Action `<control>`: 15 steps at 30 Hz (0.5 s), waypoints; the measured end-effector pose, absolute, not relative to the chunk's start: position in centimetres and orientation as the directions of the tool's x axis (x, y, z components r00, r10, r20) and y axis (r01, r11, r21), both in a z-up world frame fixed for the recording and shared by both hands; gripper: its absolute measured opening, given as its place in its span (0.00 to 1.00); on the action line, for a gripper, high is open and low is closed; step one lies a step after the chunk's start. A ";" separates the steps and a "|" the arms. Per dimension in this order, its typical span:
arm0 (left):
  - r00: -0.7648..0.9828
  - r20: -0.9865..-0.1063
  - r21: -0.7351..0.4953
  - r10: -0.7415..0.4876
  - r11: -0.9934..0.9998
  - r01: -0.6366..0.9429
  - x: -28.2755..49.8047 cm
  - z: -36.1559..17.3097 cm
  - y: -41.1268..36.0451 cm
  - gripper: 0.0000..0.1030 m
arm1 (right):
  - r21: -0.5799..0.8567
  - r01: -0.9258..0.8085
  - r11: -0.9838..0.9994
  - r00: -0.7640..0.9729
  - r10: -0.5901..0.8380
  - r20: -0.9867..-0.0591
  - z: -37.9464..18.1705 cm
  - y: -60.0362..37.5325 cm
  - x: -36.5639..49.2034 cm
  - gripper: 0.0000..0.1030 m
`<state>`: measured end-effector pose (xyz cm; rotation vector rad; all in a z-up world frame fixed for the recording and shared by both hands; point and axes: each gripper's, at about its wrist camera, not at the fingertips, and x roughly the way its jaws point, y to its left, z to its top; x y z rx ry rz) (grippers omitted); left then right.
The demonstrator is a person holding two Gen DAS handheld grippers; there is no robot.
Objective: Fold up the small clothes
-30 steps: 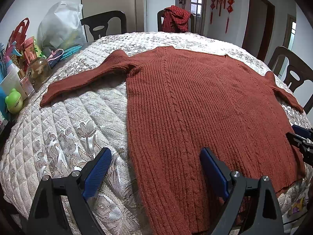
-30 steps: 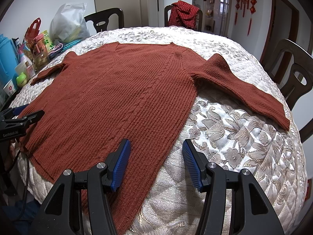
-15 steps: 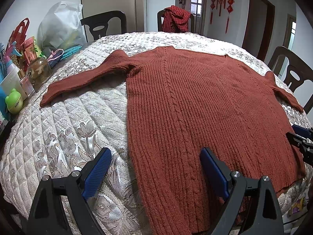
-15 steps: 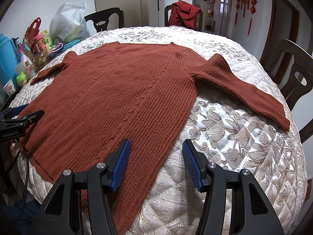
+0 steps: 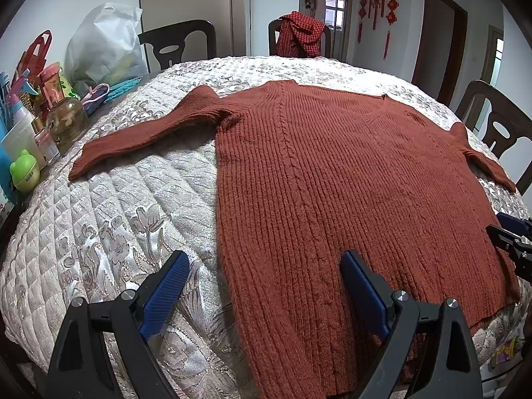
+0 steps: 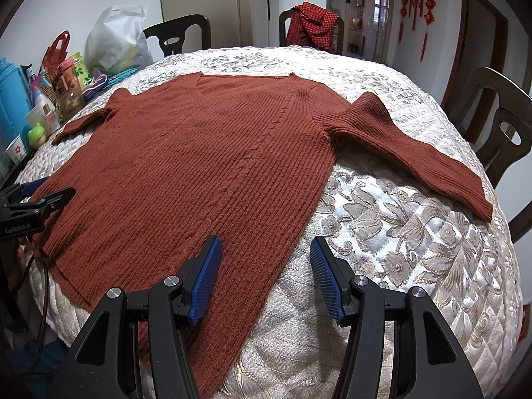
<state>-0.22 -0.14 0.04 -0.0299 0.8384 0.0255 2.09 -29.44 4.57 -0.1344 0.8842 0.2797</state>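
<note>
- Rust-red ribbed sweater [image 5: 335, 179] lies flat and unfolded on the bench [image 5: 109, 219], front up, V-neck at the far side, hem at the near edge.
- Bench is covered by a quilted floral cloth [image 6: 402, 232]; sweater rests on it, hem reaching the near edge of the bench.
- Both sleeves spread out to the sides of the sweater body; one sleeve [image 5: 146, 133] angles toward the clutter, the other sleeve [image 6: 409, 149] angles toward the opposite bench edge.
- Left gripper [image 5: 264, 281] hovers over the sweater's hem corner; fingers wide apart, one blue pad over the cloth, the other over the knit, holding nothing.
- Right gripper [image 6: 266, 274] hovers over the other hem corner; fingers apart, one pad over the knit, the other over bare cloth, holding nothing.
- Cannot tell if either gripper touches the sweater.
- Clutter beside the sweater's sleeve: glass jar [image 5: 68, 123], green round tub [image 5: 24, 171], white plastic bag [image 5: 104, 43], blue flask [image 6: 13, 93].
- Dark chairs around the bench; beyond the sweater's neckline one chair carries a red checked garment [image 5: 299, 35].
</note>
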 end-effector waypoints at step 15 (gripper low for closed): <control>0.671 -0.741 -0.016 0.014 0.999 -0.038 -0.4 0.0 -0.2 0.91 | -0.001 -0.296 0.955 0.602 0.186 -0.777 4.6 -29.5 2.0 0.54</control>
